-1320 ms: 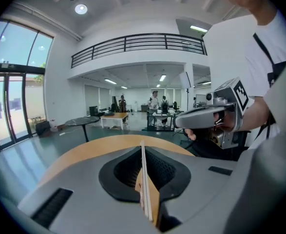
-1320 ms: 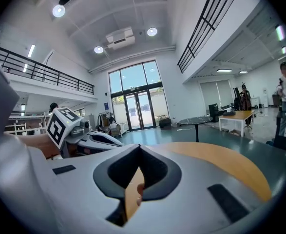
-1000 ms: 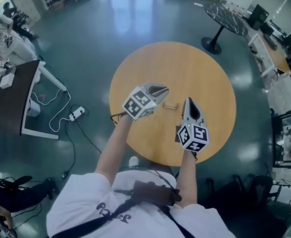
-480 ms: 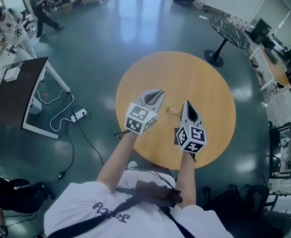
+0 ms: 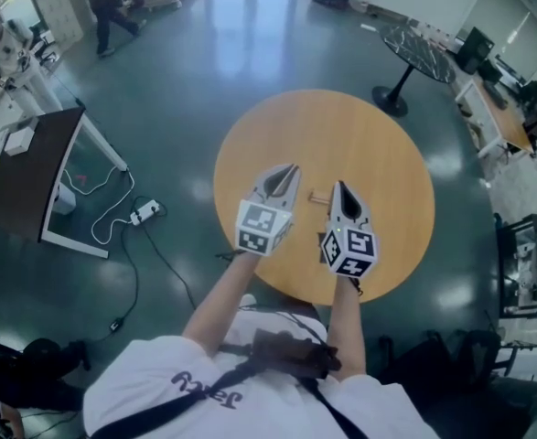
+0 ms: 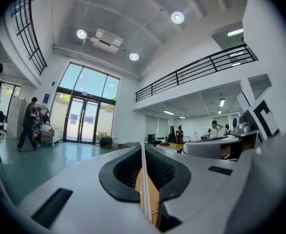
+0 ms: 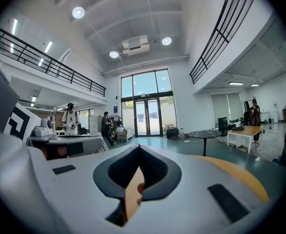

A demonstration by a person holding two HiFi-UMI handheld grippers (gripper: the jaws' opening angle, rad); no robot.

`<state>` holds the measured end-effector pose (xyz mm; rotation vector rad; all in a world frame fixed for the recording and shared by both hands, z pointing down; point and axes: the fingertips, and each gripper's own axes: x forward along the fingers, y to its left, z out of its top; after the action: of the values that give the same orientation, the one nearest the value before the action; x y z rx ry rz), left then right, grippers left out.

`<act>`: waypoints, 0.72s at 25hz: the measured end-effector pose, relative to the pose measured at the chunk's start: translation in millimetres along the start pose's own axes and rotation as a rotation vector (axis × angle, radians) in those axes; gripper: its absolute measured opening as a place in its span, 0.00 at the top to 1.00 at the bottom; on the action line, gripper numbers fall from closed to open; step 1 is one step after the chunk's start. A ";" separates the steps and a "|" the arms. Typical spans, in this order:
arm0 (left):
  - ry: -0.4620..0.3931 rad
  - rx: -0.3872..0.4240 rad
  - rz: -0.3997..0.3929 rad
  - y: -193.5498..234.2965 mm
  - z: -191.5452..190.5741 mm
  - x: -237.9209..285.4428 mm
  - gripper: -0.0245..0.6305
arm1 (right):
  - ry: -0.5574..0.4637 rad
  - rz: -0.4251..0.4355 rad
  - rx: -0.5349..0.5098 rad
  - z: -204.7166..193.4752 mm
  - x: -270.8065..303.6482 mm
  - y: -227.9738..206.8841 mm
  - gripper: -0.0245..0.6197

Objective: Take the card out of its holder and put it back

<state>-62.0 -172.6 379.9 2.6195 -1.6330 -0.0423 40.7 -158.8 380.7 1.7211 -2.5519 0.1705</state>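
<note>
— Twelve is straight ahead of you. Where does everything lie?
— I stand at the six o'clock edge of the round table (image 5: 378, 135). My left gripper (image 5: 293, 167) and right gripper (image 5: 340, 186) are over its near half, side by side. The holder (image 5: 317, 197) lies on the table between them, just at nine o'clock of my right jaws' tips.
— And the card?
— The card (image 6: 143, 179) stands edge-on between my left jaws.
— Beyond the table?
— A second table (image 5: 417, 33) is at one o'clock and a desk (image 5: 21, 176) at nine. A power strip (image 5: 143, 211) lies on the floor between that desk and the table, and a person (image 5: 103, 3) is far off at eleven.
</note>
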 end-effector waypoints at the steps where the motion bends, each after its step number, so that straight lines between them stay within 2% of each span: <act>1: 0.001 0.023 -0.012 -3.2 0.8 -1.0 0.92 | 0.003 -0.001 -0.009 -0.4 -0.6 1.7 0.93; 4: 0.004 0.156 -0.065 -20.4 1.9 -5.9 0.92 | 0.001 0.000 -0.035 1.6 -5.3 3.7 0.93; 5: -0.003 0.166 -0.076 -24.4 2.9 -6.8 0.92 | -0.005 0.000 -0.035 3.5 -7.5 2.2 0.93; 11: -0.077 0.084 -0.148 -30.4 11.5 -6.2 0.92 | -0.019 -0.037 -0.039 7.1 -12.8 -10.3 0.93; 18: -0.071 0.073 -0.179 -35.5 7.3 1.8 0.92 | -0.014 -0.059 -0.028 5.2 -13.7 -21.2 0.93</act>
<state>-29.8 -158.8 370.5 2.8438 -1.4403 -0.0860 65.6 -154.7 375.2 1.7909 -2.4975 0.1204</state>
